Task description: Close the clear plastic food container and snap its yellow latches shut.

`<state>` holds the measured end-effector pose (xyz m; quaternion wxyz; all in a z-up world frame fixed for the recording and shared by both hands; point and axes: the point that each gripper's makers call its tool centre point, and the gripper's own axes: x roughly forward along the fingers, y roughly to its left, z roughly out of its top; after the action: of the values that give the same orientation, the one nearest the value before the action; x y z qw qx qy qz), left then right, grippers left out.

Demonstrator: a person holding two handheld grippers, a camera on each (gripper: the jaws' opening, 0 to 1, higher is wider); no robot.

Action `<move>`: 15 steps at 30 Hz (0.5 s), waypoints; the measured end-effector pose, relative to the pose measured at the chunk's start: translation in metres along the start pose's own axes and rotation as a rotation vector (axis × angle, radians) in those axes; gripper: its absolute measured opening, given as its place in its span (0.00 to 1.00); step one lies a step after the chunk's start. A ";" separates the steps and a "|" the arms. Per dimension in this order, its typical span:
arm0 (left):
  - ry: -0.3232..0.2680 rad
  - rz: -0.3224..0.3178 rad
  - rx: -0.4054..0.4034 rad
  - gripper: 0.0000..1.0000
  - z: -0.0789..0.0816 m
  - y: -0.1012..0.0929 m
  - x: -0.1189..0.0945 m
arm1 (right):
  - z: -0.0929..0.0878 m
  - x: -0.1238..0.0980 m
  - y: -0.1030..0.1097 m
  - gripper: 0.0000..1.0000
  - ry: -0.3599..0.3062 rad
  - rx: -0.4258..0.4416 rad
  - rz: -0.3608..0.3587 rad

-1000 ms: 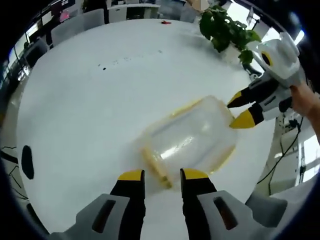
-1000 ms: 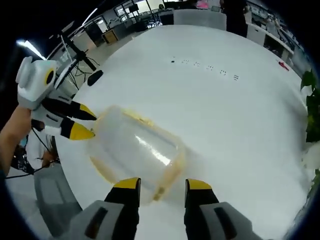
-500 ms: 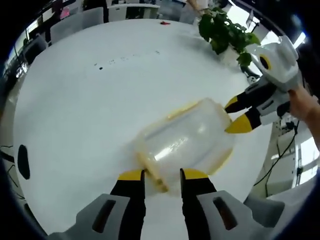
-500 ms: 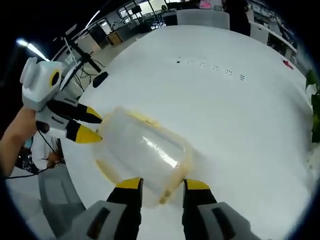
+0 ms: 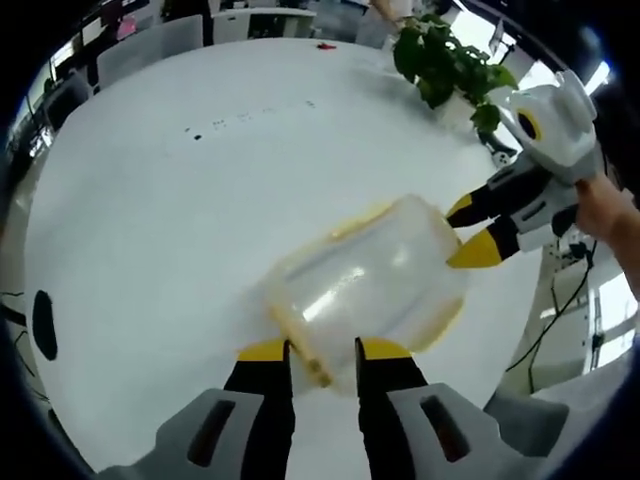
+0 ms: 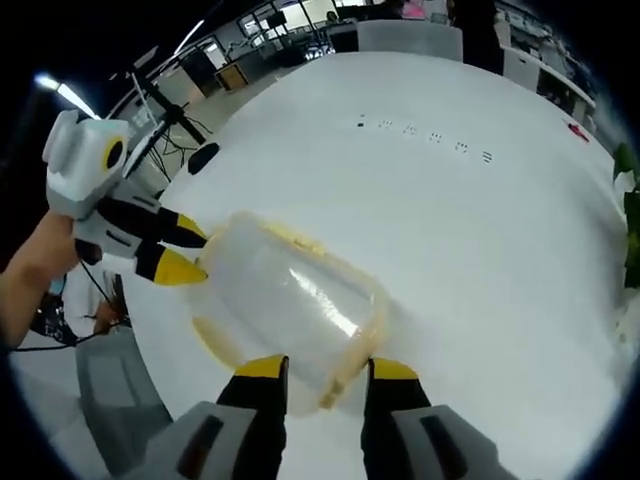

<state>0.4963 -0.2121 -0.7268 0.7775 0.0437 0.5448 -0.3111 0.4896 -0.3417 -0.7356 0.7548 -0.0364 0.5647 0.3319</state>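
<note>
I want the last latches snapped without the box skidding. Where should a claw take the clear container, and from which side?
Probably by its short ends, one claw from each. The clear container lies long and low on the white table, and its yellow latch sits between the left claw jaws; the right claw faces the opposite end.

Container (image 5: 365, 285) on table (image 5: 150, 220), between both tongs; plant (image 5: 445, 60) behind.

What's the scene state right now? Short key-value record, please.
surface: white table
object: clear container with yellow trim, lying on the table
left gripper: jaws open, straddling a yellow latch at one end
right gripper: jaws open, at the opposite end
latch state: cannot tell
background: potted plant, chairs
</note>
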 end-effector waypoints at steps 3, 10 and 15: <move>-0.004 0.036 -0.005 0.20 0.002 0.009 0.002 | -0.005 0.005 0.012 0.24 0.036 0.133 0.093; -0.020 0.038 -0.016 0.20 0.003 0.016 0.003 | -0.008 0.006 0.014 0.24 0.025 0.096 0.094; -0.023 0.046 -0.019 0.19 0.001 0.016 0.003 | -0.008 0.006 0.015 0.25 0.029 0.078 0.078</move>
<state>0.5066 -0.2009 -0.7328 0.7909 0.0453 0.5376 -0.2887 0.4755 -0.3307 -0.7392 0.7337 0.0105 0.5892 0.3382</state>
